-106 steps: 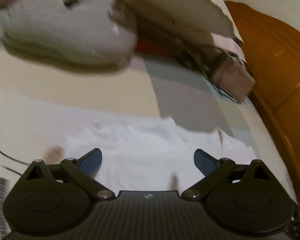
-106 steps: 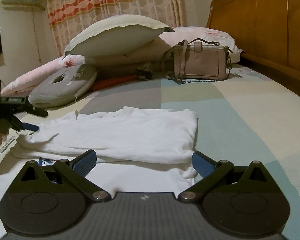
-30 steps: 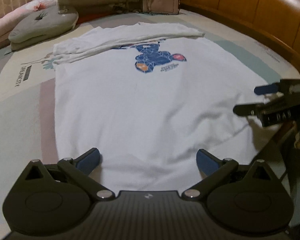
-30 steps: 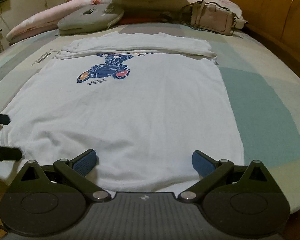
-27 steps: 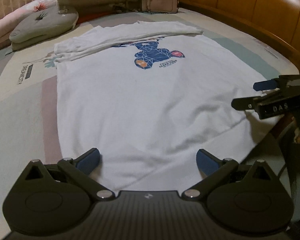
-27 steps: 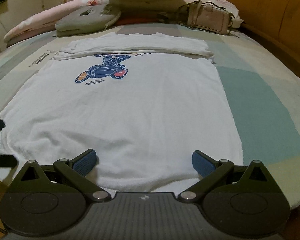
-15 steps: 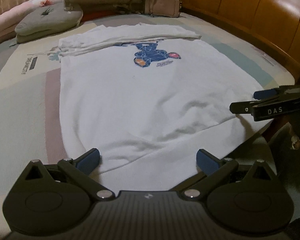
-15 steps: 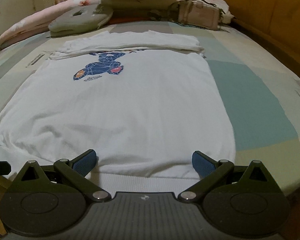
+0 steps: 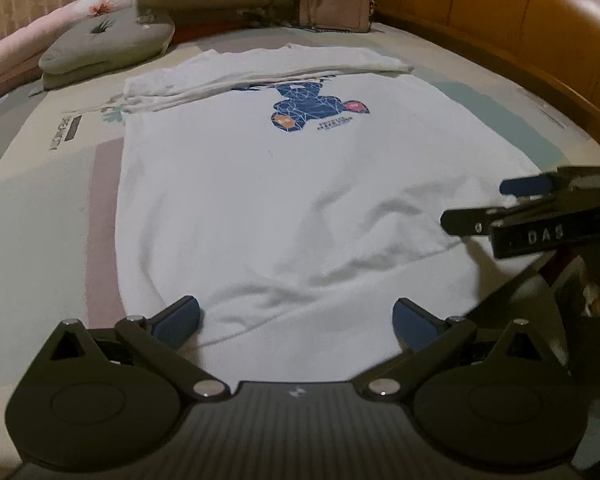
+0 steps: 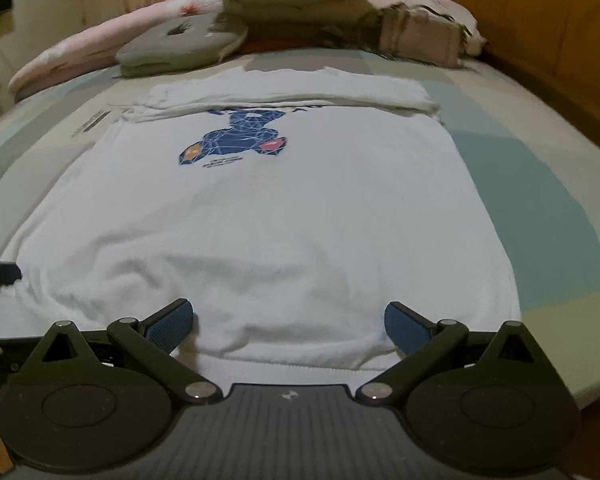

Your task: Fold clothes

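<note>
Bed [image 10: 548,184]: white T-shirt [image 10: 284,216] flat; handbag [image 9: 332,8], cushion [image 9: 104,40] beyond. Left gripper [image 9: 296,316], right gripper [image 10: 288,320] both spread wide at hem.

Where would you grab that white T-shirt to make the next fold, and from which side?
Probably at the bottom hem of the white T-shirt, one corner per gripper, coming from the foot of the bed. The hem lies nearest, just ahead of the open left gripper and right gripper, and the far end is already folded over.
</note>
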### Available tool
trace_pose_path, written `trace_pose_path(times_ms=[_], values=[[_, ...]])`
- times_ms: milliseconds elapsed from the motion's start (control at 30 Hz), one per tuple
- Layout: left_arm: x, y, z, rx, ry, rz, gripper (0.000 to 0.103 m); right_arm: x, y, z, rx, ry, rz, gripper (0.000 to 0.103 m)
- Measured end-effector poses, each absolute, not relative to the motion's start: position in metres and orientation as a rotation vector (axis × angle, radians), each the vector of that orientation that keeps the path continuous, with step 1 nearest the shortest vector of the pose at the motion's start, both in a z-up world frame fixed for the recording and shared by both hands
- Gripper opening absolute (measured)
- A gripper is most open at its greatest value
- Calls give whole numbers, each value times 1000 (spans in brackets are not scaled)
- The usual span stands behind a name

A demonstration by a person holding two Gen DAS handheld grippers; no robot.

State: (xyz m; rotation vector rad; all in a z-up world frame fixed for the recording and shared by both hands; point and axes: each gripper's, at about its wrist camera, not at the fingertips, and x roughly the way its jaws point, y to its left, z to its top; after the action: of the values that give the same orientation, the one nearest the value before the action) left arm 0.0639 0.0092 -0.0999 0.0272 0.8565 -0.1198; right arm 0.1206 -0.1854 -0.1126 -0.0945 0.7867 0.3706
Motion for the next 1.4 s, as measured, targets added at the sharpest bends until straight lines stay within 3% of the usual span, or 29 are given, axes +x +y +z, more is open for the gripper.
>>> trace_pose_path(times_ms=[1100,1400], values=[[40,-4,-86,116,750,-196,102,90,-196,-91,-114,719,511,103],[41,-2,-82,159,748,-185,102,81,-176,-91,-453,688,673,103]])
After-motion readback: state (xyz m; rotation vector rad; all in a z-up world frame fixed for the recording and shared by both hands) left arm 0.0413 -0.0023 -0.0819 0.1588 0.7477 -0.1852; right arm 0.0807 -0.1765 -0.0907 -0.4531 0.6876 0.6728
